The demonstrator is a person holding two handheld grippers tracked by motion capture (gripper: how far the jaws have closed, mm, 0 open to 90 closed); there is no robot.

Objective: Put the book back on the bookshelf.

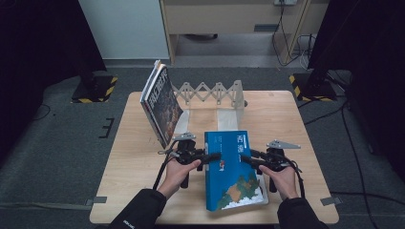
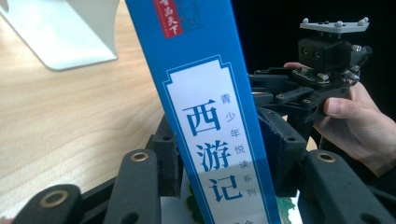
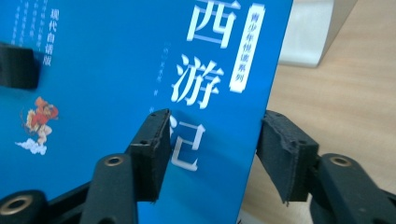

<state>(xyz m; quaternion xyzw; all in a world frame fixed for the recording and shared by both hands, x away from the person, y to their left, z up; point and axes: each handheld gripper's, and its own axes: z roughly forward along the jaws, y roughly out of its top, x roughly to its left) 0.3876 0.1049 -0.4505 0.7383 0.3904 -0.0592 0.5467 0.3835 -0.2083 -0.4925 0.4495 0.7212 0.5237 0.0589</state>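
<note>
- Holding the blue book (image 1: 234, 171) from both sides was where I was at: it sat low and centre in the high view, between my two grippers, over the near part of the table (image 1: 129, 157).
- Left gripper (image 2: 219, 158) was clamped across the spine, pads snug on both faces in the left gripper view. That grip looked okay, but it was only on a narrow strip, so I figured the book could pivot around it if I lifted.
- Right gripper (image 3: 210, 154) was the sketchy one. Its jaws stood partway apart around the book's edge, the left pad (image 3: 152, 151) against the cover and the right pad (image 3: 282, 158) clear of it, so nothing was really pinched there. Any tug and that side probably drops.
- The leaning books (image 1: 161, 102) at upper left of the high view rested on the rack's (image 1: 210, 93) end, near my left hand (image 1: 179, 174). Swinging the blue one up carelessly could've knocked them over.
</note>
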